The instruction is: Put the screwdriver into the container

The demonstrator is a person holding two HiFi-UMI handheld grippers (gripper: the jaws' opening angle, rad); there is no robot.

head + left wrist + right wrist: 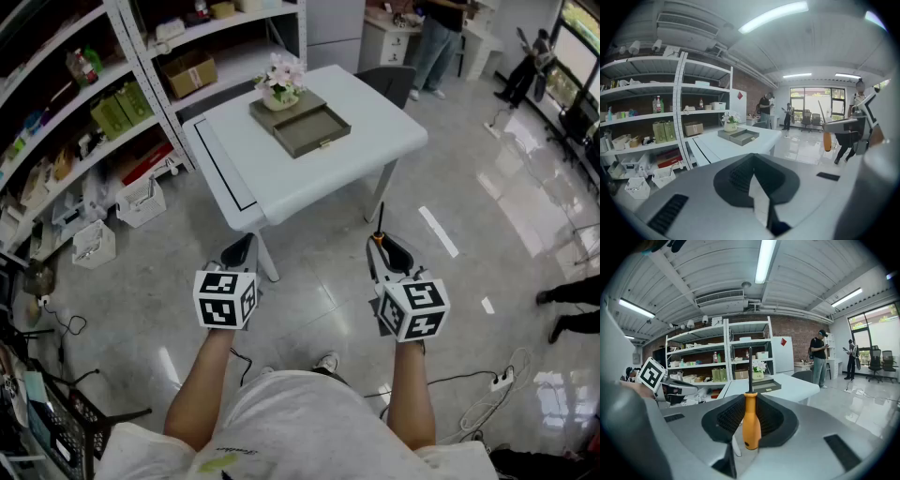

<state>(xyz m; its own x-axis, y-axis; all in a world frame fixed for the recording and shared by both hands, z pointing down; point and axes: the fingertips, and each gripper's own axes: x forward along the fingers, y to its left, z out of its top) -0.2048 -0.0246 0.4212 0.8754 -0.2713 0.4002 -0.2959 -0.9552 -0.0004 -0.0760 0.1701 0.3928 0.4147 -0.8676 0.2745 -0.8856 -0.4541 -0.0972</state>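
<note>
My right gripper point(384, 246) is shut on the screwdriver point(379, 240). Its orange handle point(751, 420) sits upright between the black pads and its dark shaft points away from me toward the table. The container point(311, 129) is a shallow grey tray lying on the white table point(375, 122) ahead, well beyond both grippers. In the right gripper view the container point(764, 386) lies straight behind the shaft. My left gripper point(239, 251) hovers over the floor near the table's front corner, its jaws closed together with nothing between them. In the left gripper view the container point(743, 136) sits ahead.
A pot of pale flowers point(281, 92) stands on a second grey tray behind the container. Metal shelves point(94, 112) full of goods line the left, with white baskets point(141, 202) on the floor. A dark chair point(389, 82) sits behind the table. People point(436, 37) stand at the back.
</note>
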